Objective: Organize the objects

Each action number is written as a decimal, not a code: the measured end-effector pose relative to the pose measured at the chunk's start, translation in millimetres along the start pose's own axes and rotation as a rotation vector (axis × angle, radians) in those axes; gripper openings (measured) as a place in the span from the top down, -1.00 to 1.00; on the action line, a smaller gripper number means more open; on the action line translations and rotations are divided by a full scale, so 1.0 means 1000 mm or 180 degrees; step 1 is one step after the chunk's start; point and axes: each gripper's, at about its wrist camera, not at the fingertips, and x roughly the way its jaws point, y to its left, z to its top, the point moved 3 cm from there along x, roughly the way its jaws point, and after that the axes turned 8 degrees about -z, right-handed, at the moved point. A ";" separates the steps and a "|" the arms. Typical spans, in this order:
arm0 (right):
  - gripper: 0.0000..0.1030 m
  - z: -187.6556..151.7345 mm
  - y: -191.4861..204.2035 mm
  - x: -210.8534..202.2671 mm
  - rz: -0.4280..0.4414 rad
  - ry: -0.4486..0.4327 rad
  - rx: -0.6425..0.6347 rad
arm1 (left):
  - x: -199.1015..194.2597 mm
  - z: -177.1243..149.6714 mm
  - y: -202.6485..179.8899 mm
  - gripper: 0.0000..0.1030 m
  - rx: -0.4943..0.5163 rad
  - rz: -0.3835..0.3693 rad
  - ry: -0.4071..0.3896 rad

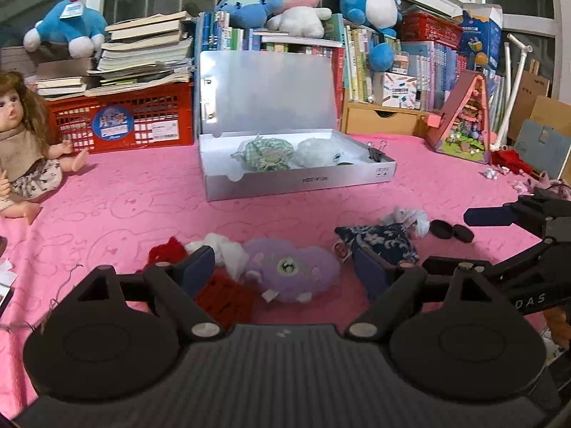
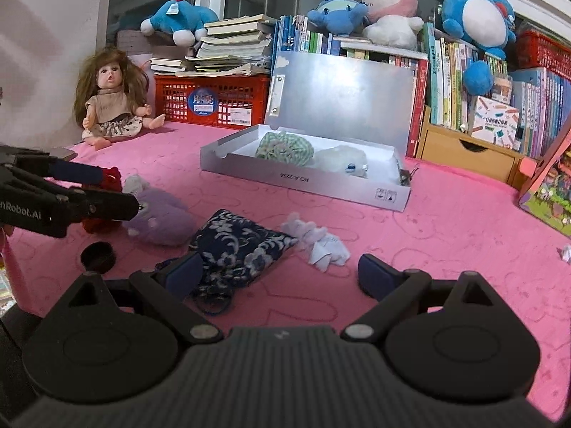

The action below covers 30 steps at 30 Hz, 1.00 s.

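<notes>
2 grippers, both wide open and empty: left gripper (image 1: 283,267) straddling purple plush (image 1: 292,273), right gripper (image 2: 280,273) beside patterned pouch (image 2: 237,246), box (image 1: 299,180) open to receive

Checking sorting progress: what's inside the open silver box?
Inside the silver box: a green-checked cloth bundle and a whitish soft item. The front wall hides the floor beneath them.

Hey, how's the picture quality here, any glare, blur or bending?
Left wrist view: fisheye bows the window frame; soft glare on the open box lid; the purple plush looks soft. Right wrist view: same bowing, a sheen on the lid, dark vignetted corners.
</notes>
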 end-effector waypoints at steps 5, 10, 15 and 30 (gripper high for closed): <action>-0.91 -0.004 0.008 0.002 0.0046 0.0013 0.0056 | -0.006 -0.008 0.003 -0.72 0.0051 0.0112 -0.0032; -0.90 -0.004 0.016 -0.001 0.0157 -0.0004 0.0087 | -0.017 -0.009 0.014 -0.72 -0.0002 0.0286 -0.0175; -0.89 -0.002 0.024 0.000 0.0194 -0.0024 0.0095 | -0.020 -0.013 0.030 -0.72 -0.0123 0.0439 -0.0141; -0.79 0.001 0.046 0.027 0.0125 0.0116 0.0221 | -0.005 -0.023 0.057 -0.41 -0.0782 0.0381 -0.0020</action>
